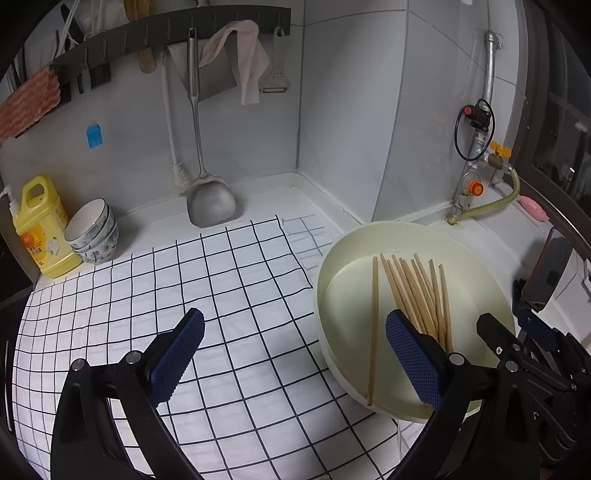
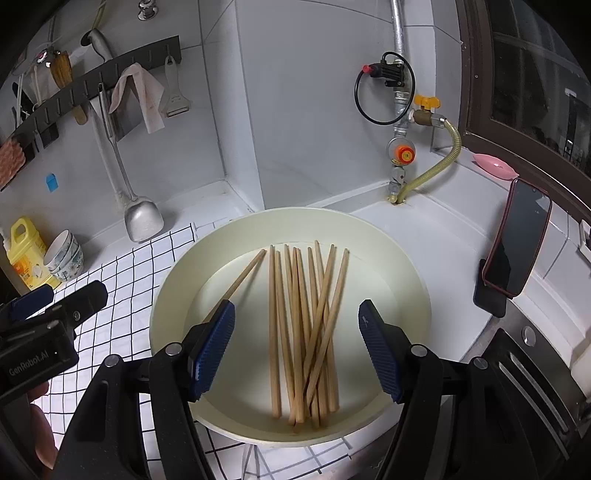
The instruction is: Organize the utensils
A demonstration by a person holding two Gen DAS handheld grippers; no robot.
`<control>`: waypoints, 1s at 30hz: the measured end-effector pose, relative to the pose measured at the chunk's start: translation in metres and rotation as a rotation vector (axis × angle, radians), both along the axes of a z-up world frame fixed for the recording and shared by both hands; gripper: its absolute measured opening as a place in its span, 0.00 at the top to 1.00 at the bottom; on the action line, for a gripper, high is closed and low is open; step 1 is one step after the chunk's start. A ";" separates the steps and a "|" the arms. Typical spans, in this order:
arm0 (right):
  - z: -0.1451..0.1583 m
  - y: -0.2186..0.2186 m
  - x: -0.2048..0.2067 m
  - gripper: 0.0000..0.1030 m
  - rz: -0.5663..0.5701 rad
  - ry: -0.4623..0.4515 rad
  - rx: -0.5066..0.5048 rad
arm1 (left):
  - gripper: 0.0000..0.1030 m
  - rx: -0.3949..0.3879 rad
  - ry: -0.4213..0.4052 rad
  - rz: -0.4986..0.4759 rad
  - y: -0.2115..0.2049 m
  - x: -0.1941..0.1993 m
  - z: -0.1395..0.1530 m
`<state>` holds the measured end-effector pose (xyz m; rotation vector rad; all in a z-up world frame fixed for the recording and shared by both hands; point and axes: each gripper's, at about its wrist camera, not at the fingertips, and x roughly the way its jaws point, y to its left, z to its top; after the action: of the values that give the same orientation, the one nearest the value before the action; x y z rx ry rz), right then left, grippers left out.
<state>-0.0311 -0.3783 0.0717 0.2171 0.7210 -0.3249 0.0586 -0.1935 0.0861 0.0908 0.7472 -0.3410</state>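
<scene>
Several wooden chopsticks (image 2: pixel 303 325) lie in a loose bundle inside a round cream basin (image 2: pixel 170 280). One chopstick (image 2: pixel 240 284) lies apart, slanting to the left. My right gripper (image 2: pixel 295 306) hangs open above the bundle, its blue pads on either side and touching nothing. In the left wrist view the same basin (image 1: pixel 332 266) and chopsticks (image 1: pixel 417 291) sit at the right. My left gripper (image 1: pixel 295 317) stands wide open over the checked cloth (image 1: pixel 221 266), with its right finger over the basin's left edge and nothing held.
A yellow detergent bottle (image 1: pixel 42 229) and stacked bowls (image 1: pixel 94 232) stand at the back left. A metal spatula (image 1: pixel 210 199) hangs from the wall rack (image 1: pixel 166 29). A phone on a stand (image 2: pixel 517 240), a gas valve with hose (image 2: pixel 424 114) and a pink dish (image 2: pixel 493 164) are at the right.
</scene>
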 end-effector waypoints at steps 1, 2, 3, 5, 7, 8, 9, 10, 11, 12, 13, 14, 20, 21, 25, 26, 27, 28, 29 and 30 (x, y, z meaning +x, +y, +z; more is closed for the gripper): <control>0.000 0.000 0.000 0.35 0.003 0.000 -0.001 | 0.06 -0.003 0.000 0.001 0.000 0.000 0.000; 0.000 0.001 0.000 0.35 0.005 0.001 -0.003 | 0.06 -0.006 -0.001 0.003 0.001 0.000 0.001; 0.000 0.002 0.000 0.35 0.006 0.002 -0.004 | 0.06 -0.010 -0.002 0.006 0.002 0.000 0.001; 0.000 0.003 0.001 0.35 0.006 0.004 -0.005 | 0.06 -0.015 -0.004 0.010 0.003 0.000 0.002; 0.001 0.004 0.002 0.35 0.007 0.004 -0.007 | 0.06 -0.021 -0.002 0.009 0.004 0.000 0.002; 0.001 0.004 0.002 0.35 0.008 0.004 -0.007 | 0.06 -0.023 -0.001 0.006 0.005 0.001 0.002; 0.001 0.004 0.002 0.35 0.010 0.005 -0.007 | 0.06 -0.022 0.000 0.005 0.005 0.001 0.002; 0.001 0.004 0.002 0.35 0.010 0.005 -0.007 | 0.06 -0.022 -0.001 0.006 0.005 0.001 0.003; 0.001 0.004 0.002 0.35 0.010 0.006 -0.008 | 0.06 -0.023 -0.003 0.008 0.005 0.001 0.003; 0.001 0.004 0.002 0.35 0.011 0.007 -0.008 | 0.06 -0.023 -0.004 0.010 0.005 0.001 0.003; 0.001 0.004 0.002 0.35 0.012 0.008 -0.009 | 0.06 -0.024 -0.004 0.012 0.005 0.001 0.003; 0.000 0.004 0.002 0.35 0.013 0.009 -0.009 | 0.06 -0.024 -0.002 0.016 0.005 0.001 0.003; 0.000 0.006 0.003 0.35 0.017 0.011 -0.012 | 0.06 -0.027 0.003 0.030 0.007 0.004 0.002; -0.001 0.006 0.003 0.35 0.019 0.012 -0.013 | 0.06 -0.026 0.002 0.033 0.007 0.005 0.002; -0.001 0.010 0.005 0.35 0.026 0.015 -0.019 | 0.06 -0.027 -0.003 0.039 0.008 0.006 0.002; -0.001 0.010 0.005 0.35 0.028 0.015 -0.019 | 0.06 -0.027 -0.003 0.040 0.008 0.006 0.002; -0.001 0.010 0.005 0.35 0.029 0.016 -0.020 | 0.06 -0.027 -0.002 0.040 0.008 0.006 0.002; -0.002 0.010 0.005 0.35 0.030 0.017 -0.021 | 0.06 -0.028 -0.002 0.039 0.008 0.006 0.002; -0.002 0.010 0.005 0.35 0.030 0.017 -0.021 | 0.06 -0.028 -0.002 0.039 0.008 0.006 0.002; -0.002 0.010 0.005 0.35 0.030 0.017 -0.021 | 0.06 -0.028 0.000 0.039 0.008 0.006 0.002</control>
<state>-0.0261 -0.3679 0.0699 0.1839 0.7367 -0.3057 0.0650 -0.1852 0.0882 0.0501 0.7428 -0.3138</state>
